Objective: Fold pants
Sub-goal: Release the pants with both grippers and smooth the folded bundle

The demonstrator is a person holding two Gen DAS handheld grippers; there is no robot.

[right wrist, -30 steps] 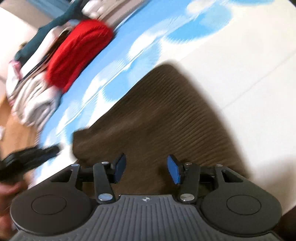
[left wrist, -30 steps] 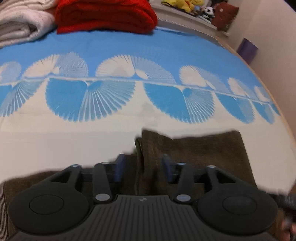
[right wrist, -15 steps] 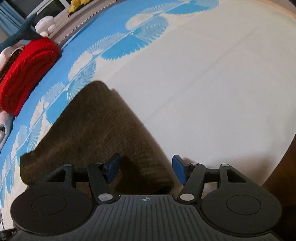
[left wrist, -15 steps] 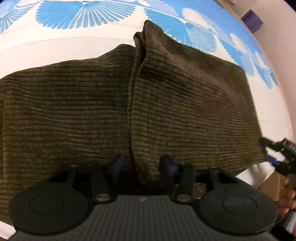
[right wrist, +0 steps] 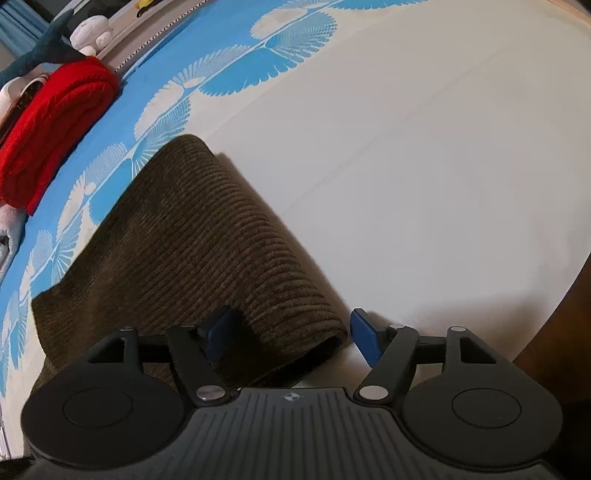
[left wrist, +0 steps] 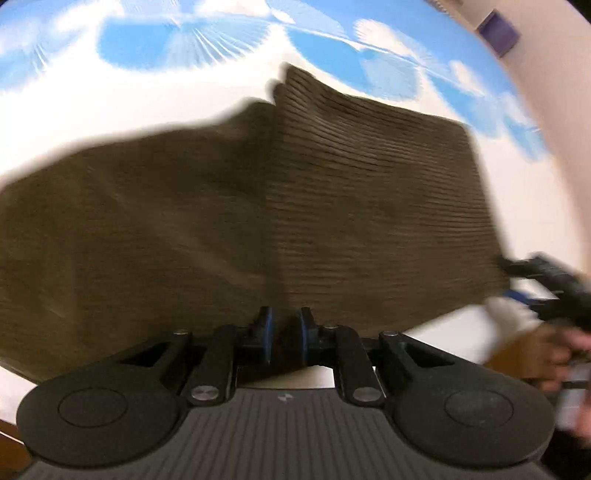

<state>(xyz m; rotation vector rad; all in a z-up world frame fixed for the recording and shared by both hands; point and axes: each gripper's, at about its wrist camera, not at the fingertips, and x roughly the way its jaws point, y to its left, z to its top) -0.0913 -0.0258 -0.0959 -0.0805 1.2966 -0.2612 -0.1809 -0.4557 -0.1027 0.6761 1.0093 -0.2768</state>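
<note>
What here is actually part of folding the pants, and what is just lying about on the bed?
Part of the job:
- brown pants
- left tool, shut on the near edge of the pants
- right tool, open around a corner of the pants

Just lying about:
- red blanket
- stuffed toys
- purple box

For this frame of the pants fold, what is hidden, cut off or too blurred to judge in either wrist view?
- Left wrist view: motion blur smears the brown corduroy pants; seams and layer count unreadable.
- Left wrist view: the left tongs are nearly closed at the pants' near edge; the cloth between them is shadowed.
- Left wrist view: the right tongs are blurred at the frame's right edge.
- Right wrist view: the tongs' body hides the pants' near edge.
</note>
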